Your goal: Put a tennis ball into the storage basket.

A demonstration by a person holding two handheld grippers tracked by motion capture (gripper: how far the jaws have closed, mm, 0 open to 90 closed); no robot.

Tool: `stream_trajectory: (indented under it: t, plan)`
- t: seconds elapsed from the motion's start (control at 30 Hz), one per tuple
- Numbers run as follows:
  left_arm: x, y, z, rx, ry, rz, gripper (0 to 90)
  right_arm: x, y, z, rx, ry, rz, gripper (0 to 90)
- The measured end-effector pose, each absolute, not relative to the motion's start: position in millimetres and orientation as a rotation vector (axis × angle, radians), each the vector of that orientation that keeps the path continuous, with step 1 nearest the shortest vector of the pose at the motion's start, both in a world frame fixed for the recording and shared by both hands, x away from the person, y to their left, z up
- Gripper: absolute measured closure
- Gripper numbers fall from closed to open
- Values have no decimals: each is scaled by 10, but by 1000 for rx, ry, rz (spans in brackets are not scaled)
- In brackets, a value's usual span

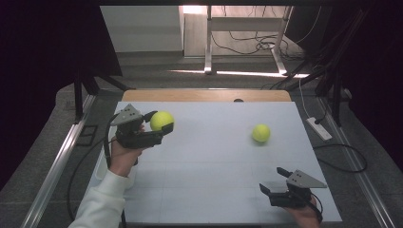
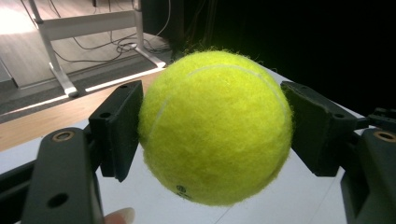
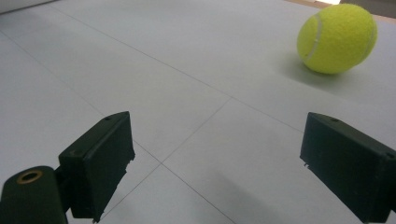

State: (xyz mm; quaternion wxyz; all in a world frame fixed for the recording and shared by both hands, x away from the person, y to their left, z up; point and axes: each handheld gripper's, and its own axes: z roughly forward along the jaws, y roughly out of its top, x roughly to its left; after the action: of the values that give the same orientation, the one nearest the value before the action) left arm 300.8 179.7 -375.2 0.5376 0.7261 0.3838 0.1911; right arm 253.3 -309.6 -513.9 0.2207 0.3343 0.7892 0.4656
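High view: the left gripper [image 1: 159, 122] pinches a tennis ball [image 1: 161, 120] between its two black jaws, lifted clear of the white table [image 1: 209, 156] near that table's far left corner. A second tennis ball [image 1: 261, 133] rests on the table toward the right, well apart from the first one. The right gripper [image 1: 274, 182] sits low at the near right edge, its jaws spread wide with nothing between them, the second ball lying beyond it.

Left gripper view: the held ball [image 2: 215, 127] sits squarely between the pads [image 2: 119, 128], which press its fuzzy sides from left and right. A small dark print near the ball's underside is too blurred to read. A fingertip [image 2: 119, 216] peeks in at the bottom edge, cut off by the frame.

Right gripper view: the second ball [image 3: 337, 38] lies on the table at the upper right, its top just clipped by the frame edge, well ahead of the right gripper [image 3: 217, 158].

No container stands on the table. The room behind is mostly dark; cables and a pale table frame [image 1: 247, 28] show on the floor there.
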Motion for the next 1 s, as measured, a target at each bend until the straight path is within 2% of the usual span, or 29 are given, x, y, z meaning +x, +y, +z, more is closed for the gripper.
stream_trajectory:
  t: [1.0]
  plan:
    - [3137,2006,-3783,1708,1000,526,263,2534,-3095,-5143,925,2182,1285,90]
